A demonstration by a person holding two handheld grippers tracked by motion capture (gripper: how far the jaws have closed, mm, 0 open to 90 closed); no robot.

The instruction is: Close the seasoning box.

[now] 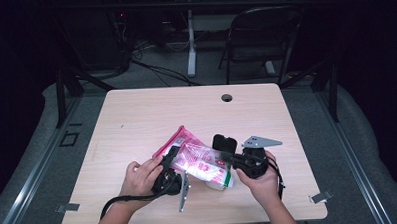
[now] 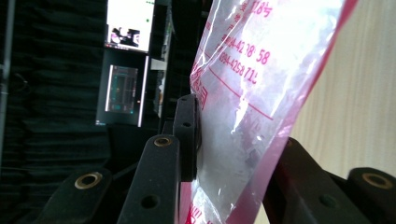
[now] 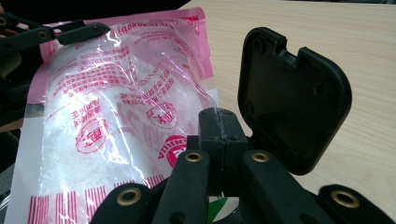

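The high view is dim overall. Light falls from above onto the desk (image 1: 136,119), whose pale wood top is the brightest area, while the room beyond its far edge sinks into near black. Shadows on the desk are soft and short, lying close under the hands near the front edge. That picture is slightly soft and grainy, and the desk's side edges bow outward a little.

In the left gripper view the plastic bag (image 2: 252,93) is lit through, washed out near the top, with glare streaks on its creases; the monitor (image 2: 128,23) behind is blown out and blurred.

In the right gripper view the bag shows sharp white reflections, and the nearest jaws are soft.
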